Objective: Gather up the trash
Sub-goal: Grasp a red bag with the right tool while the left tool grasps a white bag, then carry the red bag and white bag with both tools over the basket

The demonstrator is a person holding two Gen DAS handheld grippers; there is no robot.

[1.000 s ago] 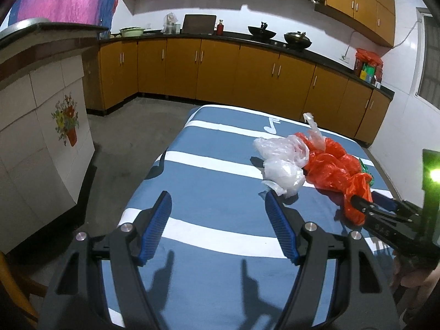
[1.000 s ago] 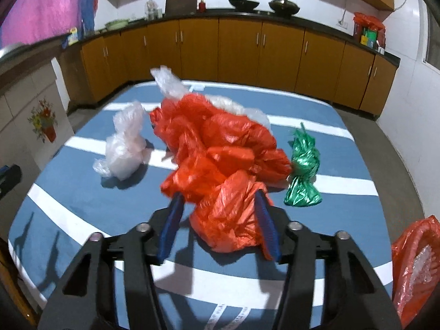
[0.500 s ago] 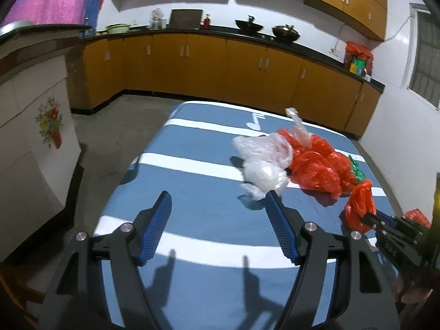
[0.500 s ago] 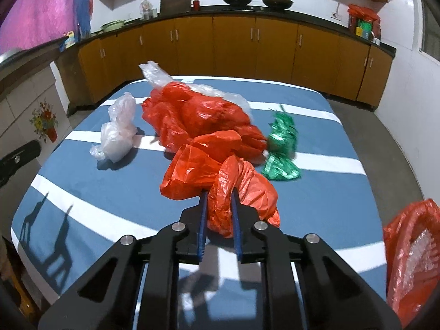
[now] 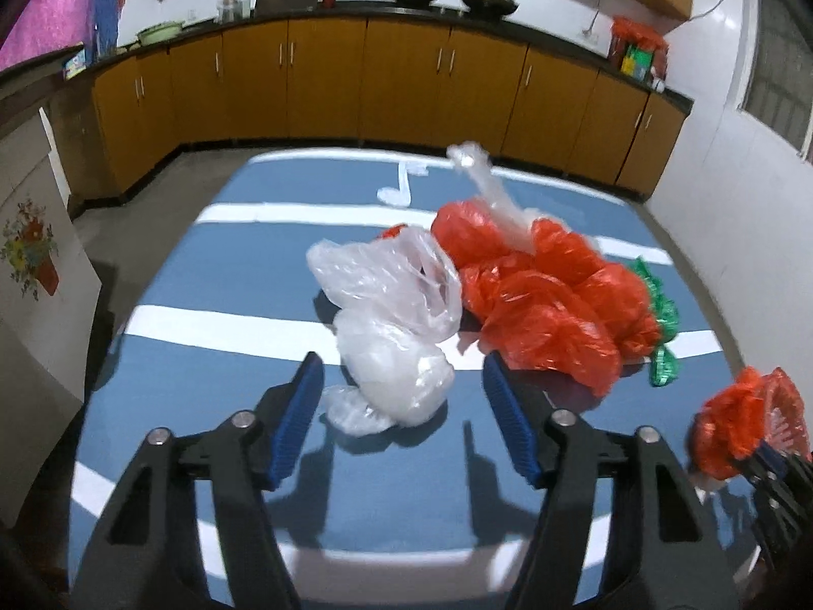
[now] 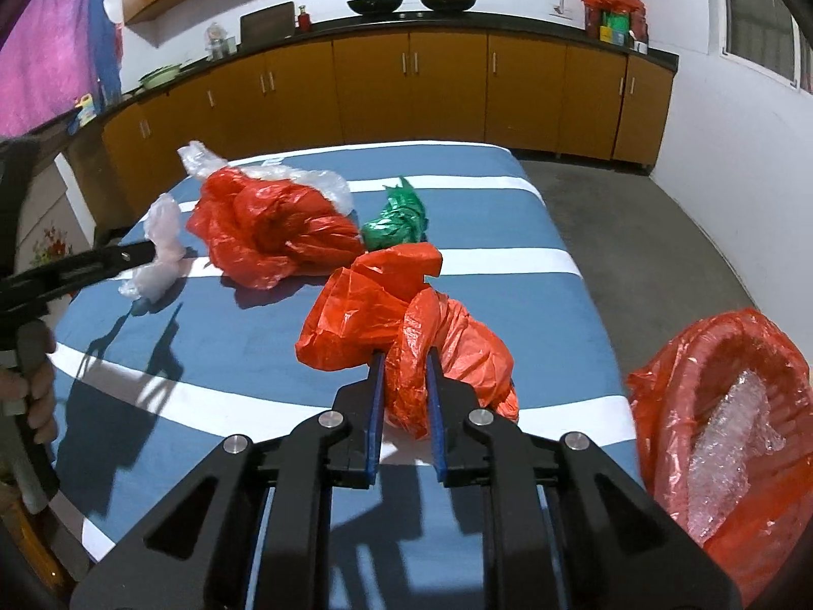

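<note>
Left wrist view: left gripper (image 5: 399, 389) has jaws well apart and they've just been closing in. The white plastic bag (image 5: 394, 335) sits between the blue pads (image 5: 297, 422), the pads not pressing on it yet, so nothing held. Bag lies on the blue-and-white striped tablecloth (image 5: 213, 264). Just right of it, touching, is the pile of red plastic bags (image 5: 549, 295), with a clear bag twist (image 5: 482, 188) sticking up out of the pile. Green bag (image 5: 660, 315) peeks out behind the pile's right edge. Far right, low: the right gripper's tip with a red bag (image 5: 731, 427) in it, blurred.

Right wrist view: right gripper (image 6: 404, 381) is clamped nearly closed on a crumpled red bag (image 6: 406, 325); the bag bunches out ahead of and beside the fingers, over the cloth. Beyond it the red pile (image 6: 274, 234) and green bag (image 6: 396, 221) lie on the table, apart from the held bag. Left gripper (image 6: 152, 254) comes in from the left edge, at the white bag (image 6: 162, 249); a hand (image 6: 35, 391) grips its handle. Lower right, off the table edge: red-lined trash bin (image 6: 660, 406) with clear plastic (image 6: 731, 437) already inside. Orange kitchen cabinets (image 6: 447, 86) along the back wall.
</note>
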